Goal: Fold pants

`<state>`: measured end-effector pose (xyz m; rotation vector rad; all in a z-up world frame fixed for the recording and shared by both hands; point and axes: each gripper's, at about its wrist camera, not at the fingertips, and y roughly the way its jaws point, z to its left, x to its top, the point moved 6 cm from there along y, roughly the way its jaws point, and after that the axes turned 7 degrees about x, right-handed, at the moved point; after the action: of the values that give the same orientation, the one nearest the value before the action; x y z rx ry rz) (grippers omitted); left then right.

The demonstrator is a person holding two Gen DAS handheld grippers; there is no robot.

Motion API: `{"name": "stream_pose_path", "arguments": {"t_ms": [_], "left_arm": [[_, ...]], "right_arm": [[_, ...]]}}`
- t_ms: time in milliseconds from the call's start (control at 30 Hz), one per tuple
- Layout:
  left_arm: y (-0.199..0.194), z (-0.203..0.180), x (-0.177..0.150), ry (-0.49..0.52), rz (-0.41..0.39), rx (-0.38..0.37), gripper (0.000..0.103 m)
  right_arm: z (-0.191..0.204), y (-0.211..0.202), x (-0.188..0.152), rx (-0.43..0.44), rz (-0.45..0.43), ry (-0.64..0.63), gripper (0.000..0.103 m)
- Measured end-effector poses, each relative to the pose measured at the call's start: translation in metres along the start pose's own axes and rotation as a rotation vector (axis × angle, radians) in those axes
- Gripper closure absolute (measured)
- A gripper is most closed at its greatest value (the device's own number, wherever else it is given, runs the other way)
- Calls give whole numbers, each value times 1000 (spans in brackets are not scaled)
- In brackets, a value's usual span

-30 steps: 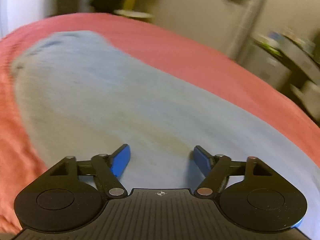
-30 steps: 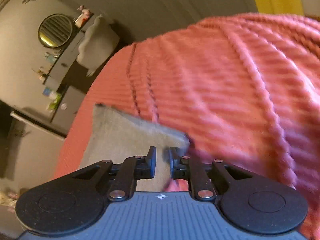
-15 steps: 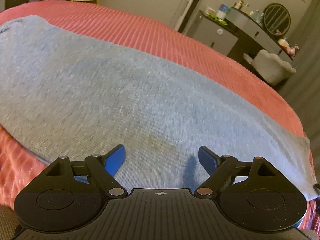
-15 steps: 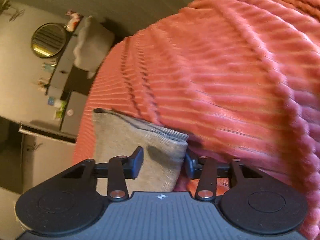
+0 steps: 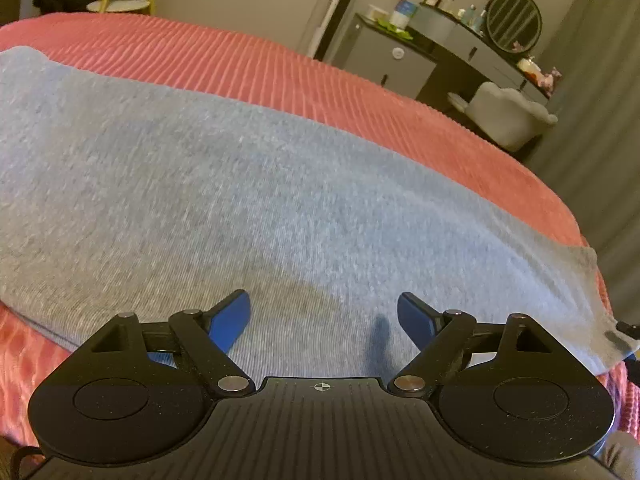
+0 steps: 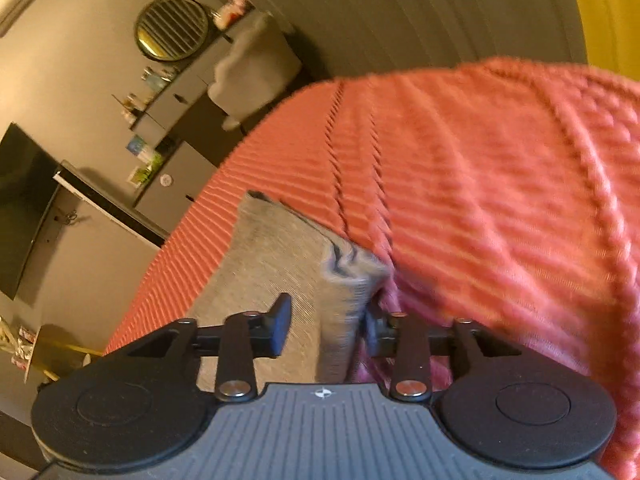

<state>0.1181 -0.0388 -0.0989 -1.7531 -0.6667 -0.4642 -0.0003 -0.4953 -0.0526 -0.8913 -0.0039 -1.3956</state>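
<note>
Grey pants [image 5: 248,184] lie flat along a coral ribbed bedspread [image 5: 280,64]. My left gripper [image 5: 324,316] is open, its blue fingers spread just above the middle of the pants, holding nothing. In the right wrist view the cuff end of the pants [image 6: 288,256] lies on the bedspread [image 6: 500,184]. My right gripper [image 6: 326,326] is open with its black fingers either side of the cuff's layered corner, which is lifted a little between them. The right gripper's tip shows at the cuff in the left wrist view [image 5: 626,326].
A dresser with bottles and a round mirror [image 5: 514,20] and a pale armchair [image 5: 508,116] stand beyond the bed's far side. A dark TV [image 6: 24,208] hangs on the wall. A small round table [image 5: 118,4] stands behind the bed.
My right gripper opened from nearly shut and now straddles the cuff corner, which has risen between the fingers. My left gripper swung right along the pants and stayed open.
</note>
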Motion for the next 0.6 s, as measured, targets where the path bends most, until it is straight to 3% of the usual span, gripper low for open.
{"name": "stream_pose_path", "arguments": {"t_ms": [133, 233, 300, 367, 400, 500, 600], "left_arm": [[1, -3, -1, 24, -6, 18, 15], [-3, -4, 4, 36, -30, 52, 17], [-7, 9, 13, 17, -82, 141, 17], [-3, 33, 25, -23, -95, 280, 21], [0, 49, 31, -53, -91, 355, 29], [2, 108, 51, -223, -71, 520, 36], [-11, 160, 63, -439, -131, 523, 36]], "right_arm": [[-5, 3, -3, -21, 4, -2, 67], [-7, 7, -5, -43, 8, -17, 87], [-10, 9, -9, -89, 21, -39, 87], [-15, 10, -12, -107, 27, -45, 87], [-16, 10, -14, -113, 30, -43, 87], [-18, 9, -18, -122, 28, -44, 87], [-16, 9, -19, -138, 28, -64, 86]]}}
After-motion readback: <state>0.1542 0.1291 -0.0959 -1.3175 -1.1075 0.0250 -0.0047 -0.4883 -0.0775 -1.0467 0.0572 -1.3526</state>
